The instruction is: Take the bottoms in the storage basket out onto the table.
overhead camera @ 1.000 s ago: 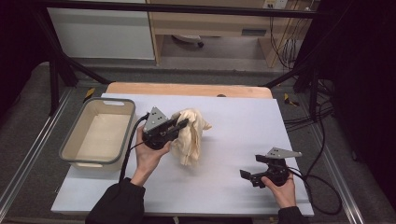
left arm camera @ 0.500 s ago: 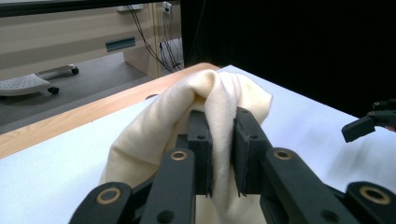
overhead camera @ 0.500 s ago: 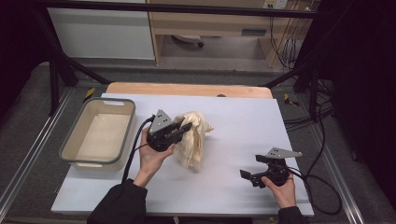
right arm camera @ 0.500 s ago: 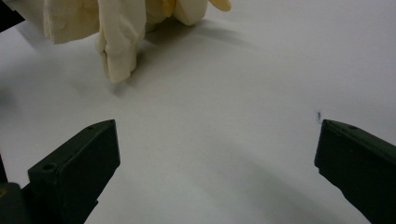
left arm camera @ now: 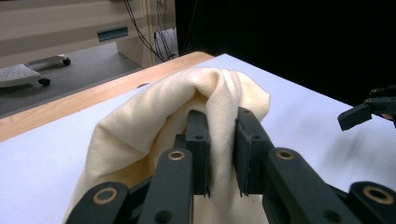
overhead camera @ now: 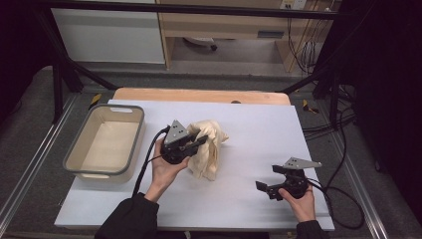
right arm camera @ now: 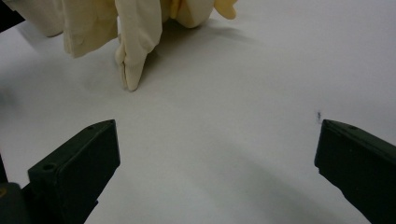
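High view: a white table (overhead camera: 239, 209) is seen from above, with a person's 2 forearms coming in from the bottom edge. The left gripper (overhead camera: 195, 143), held in the left hand (overhead camera: 164, 169), is near the middle of the table and has its jaws pinched tight on a cream cloth (overhead camera: 206, 152). The cloth is bunched up, its top gathered at the jaws and the rest hanging down to the table surface. A grey-rimmed beige tub (overhead camera: 105, 144) sits at the table's left edge, well apart from the cloth. The right gripper (overhead camera: 266, 180), in the right hand (overhead camera: 298, 196), is low on the right side of the table, well apart from the cloth, its jaws spread wide with nothing between them.

Left gripper view: the 2 black jaws press a fold of the cream cloth (left arm camera: 154, 112) between them, nearly closed. The right gripper (left arm camera: 369, 109) is far off at the right edge.

Right gripper view: its 2 jaws stand far apart at the lower corners, over bare white table (right arm camera: 233, 140). The hanging end of the cloth (right arm camera: 133, 42) touches the table at the top left.
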Demonstrator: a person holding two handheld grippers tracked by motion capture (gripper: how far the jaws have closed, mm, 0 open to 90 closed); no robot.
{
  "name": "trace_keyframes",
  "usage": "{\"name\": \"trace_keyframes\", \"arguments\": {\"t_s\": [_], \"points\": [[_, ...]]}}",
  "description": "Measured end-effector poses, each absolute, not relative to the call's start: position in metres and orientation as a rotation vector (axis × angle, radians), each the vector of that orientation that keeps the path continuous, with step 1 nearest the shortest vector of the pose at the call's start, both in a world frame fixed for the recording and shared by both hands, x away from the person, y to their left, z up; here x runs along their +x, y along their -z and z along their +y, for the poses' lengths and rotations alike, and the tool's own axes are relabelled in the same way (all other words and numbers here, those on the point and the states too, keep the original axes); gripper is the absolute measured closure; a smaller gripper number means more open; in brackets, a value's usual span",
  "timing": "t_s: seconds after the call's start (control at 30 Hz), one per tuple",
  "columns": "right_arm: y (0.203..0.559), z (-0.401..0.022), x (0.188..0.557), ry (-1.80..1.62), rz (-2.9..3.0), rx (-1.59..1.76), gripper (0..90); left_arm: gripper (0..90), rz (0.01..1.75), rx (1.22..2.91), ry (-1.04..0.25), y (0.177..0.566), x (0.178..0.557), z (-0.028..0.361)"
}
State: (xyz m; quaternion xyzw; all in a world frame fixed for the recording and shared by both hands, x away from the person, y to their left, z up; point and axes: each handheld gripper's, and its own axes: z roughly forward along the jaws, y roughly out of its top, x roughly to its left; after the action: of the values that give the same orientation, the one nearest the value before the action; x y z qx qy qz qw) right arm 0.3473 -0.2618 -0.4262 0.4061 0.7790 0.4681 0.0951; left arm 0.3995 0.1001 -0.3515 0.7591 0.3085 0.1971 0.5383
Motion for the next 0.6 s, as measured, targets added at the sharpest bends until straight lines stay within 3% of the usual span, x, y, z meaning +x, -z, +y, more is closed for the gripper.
{"name": "trace_keyframes", "arguments": {"t_s": [0.6], "points": [[0.426, -0.262, 0.347, -1.388, 2.308, 1.199, 0.5, 70.5, 0.758, 1.878, -0.414, 0.369, 0.403, 0.091]]}}
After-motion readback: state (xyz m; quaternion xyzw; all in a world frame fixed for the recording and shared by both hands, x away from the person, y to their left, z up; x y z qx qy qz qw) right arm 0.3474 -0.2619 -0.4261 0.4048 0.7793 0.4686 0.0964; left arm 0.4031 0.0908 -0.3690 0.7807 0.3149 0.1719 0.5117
